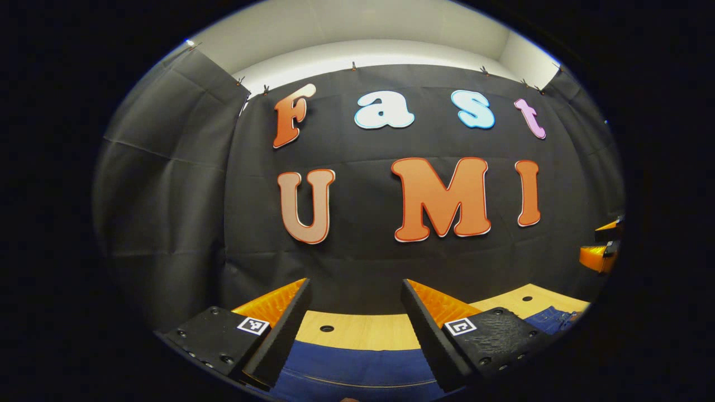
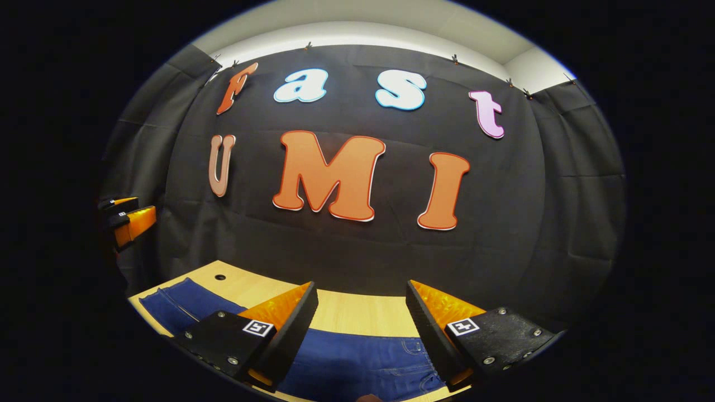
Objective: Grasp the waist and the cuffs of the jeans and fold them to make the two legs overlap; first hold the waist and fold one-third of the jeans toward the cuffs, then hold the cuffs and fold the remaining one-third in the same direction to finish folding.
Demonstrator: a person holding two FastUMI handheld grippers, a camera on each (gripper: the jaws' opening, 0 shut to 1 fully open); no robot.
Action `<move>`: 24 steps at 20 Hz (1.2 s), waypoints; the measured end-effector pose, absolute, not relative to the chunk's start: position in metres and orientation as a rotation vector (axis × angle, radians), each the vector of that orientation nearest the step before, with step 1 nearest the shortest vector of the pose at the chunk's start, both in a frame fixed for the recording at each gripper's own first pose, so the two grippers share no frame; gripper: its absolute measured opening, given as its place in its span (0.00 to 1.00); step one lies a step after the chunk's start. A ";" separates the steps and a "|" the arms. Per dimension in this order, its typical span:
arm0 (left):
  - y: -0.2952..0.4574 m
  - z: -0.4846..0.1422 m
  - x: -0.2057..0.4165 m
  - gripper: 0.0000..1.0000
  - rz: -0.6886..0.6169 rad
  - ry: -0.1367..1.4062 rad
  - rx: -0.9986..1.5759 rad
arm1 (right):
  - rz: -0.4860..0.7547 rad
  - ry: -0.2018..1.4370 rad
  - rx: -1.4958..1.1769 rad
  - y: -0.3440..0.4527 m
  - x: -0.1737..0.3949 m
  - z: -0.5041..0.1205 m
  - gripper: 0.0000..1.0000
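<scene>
Hovering over flat jeans, no fold begun

Both the left gripper (image 1: 354, 312) and right gripper (image 2: 360, 315) hang with jaws wide and empty; dark blue jeans (image 2: 357, 363) lie spread on the wooden worktop (image 2: 357, 312) beneath and between the jaws, so every fold looks left to do.

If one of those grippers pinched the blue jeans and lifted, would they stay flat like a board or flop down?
Probably flop: the jeans lie flat and limp on the wooden table, like soft cloth. Seams and stitching suggest thick denim, so likely rather heavy and not slippery. Both the right gripper and the left gripper are open above them.
</scene>
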State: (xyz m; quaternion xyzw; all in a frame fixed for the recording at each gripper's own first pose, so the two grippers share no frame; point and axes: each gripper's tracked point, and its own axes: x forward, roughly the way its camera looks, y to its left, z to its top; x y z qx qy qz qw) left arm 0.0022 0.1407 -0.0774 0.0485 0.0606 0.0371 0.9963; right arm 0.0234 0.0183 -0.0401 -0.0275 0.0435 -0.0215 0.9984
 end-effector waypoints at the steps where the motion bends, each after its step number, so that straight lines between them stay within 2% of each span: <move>1: 0.147 -0.082 0.001 0.96 0.077 0.135 0.102 | -0.056 0.099 -0.061 0.014 0.023 -0.046 0.97; 15: 0.269 -0.211 -0.041 0.98 0.241 0.520 -0.038 | -0.251 0.451 0.061 -0.065 -0.002 -0.151 0.98; 24: 0.316 -0.311 -0.087 0.97 0.359 0.817 -0.426 | -0.316 0.766 0.348 -0.085 -0.034 -0.252 0.98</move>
